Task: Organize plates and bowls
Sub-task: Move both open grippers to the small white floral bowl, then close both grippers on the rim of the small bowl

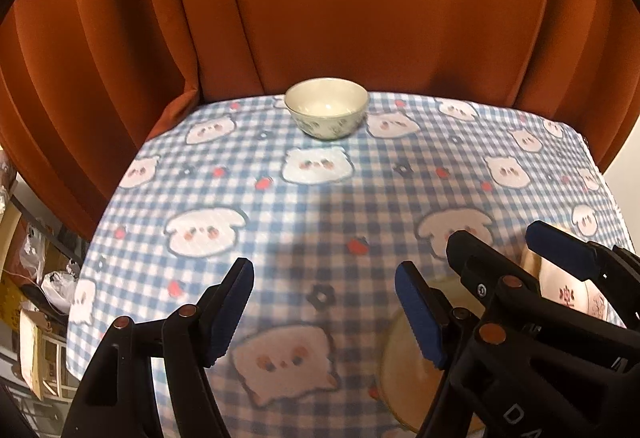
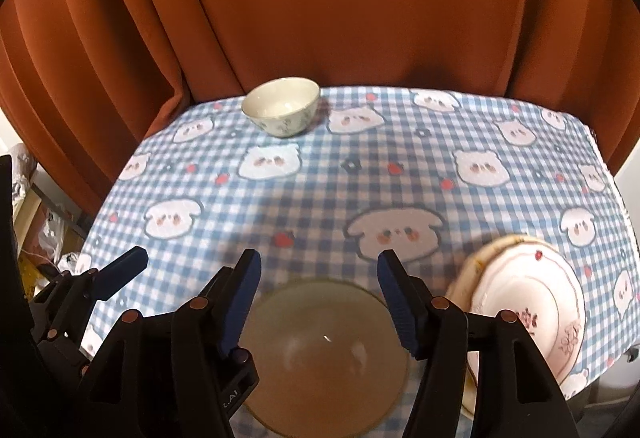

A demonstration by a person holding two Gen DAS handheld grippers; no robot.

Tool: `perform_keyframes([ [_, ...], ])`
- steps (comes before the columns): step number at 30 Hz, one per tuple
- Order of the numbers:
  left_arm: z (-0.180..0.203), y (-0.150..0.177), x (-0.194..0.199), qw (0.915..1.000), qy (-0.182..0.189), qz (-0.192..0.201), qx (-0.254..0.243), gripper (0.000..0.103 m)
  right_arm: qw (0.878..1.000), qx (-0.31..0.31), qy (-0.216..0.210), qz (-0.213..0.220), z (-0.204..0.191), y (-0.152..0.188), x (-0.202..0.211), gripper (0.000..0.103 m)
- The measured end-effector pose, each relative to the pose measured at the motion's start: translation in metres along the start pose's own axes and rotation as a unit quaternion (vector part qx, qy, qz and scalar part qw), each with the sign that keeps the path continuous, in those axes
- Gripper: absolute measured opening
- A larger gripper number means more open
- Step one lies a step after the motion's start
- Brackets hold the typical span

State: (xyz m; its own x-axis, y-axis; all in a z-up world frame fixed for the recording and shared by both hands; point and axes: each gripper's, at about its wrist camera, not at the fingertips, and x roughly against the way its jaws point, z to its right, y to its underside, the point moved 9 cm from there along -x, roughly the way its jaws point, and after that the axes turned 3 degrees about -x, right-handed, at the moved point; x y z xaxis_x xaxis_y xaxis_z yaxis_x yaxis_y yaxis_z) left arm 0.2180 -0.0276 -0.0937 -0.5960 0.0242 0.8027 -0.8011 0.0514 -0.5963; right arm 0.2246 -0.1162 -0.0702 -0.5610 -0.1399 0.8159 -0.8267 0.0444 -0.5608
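While both the left gripper [image 1: 324, 312] and right gripper [image 2: 320, 298] gape empty, the small floral ceramic bowl [image 1: 326, 113] sits at the checked-cloth desk's [image 1: 304, 214] far edge; a careless reach could push it off.

Tan plate [image 1: 404, 370] largely covered by both tongs, its near edge cut off at the bottom of the left view. Flowered plate [image 1: 568, 292] mostly masked behind the right tongs [image 1: 494, 242]. Same plate [image 2: 532, 302] partly screened in the right view, overlapping another dish beneath, kind unclear. Clutter [image 1: 40, 278] beside the desk [image 1: 300, 238] too blurred to identify.
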Motion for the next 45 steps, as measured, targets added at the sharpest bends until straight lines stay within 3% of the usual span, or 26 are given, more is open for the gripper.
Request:
perform_keyframes([
  [11,-0.048,-0.063,-0.023,0.9999,0.004,0.007,-0.012,0.077,1.0,-0.014,0.018,0.008,-0.043,-0.06,-0.022,0.068],
  [19,-0.061,-0.105,-0.054,0.9994,0.011,0.014,-0.028,0.077,0.999,-0.029,0.037,0.018,-0.052,-0.103,-0.049,0.07],
  [34,-0.043,-0.165,-0.145,0.9962,0.051,0.01,-0.07,0.078,0.993,-0.076,0.086,0.021,-0.019,-0.155,-0.124,0.074],
  [45,-0.044,-0.183,-0.208,0.9976,0.039,0.005,-0.057,0.078,0.993,-0.083,0.086,0.02,0.002,-0.177,-0.189,0.074],
])
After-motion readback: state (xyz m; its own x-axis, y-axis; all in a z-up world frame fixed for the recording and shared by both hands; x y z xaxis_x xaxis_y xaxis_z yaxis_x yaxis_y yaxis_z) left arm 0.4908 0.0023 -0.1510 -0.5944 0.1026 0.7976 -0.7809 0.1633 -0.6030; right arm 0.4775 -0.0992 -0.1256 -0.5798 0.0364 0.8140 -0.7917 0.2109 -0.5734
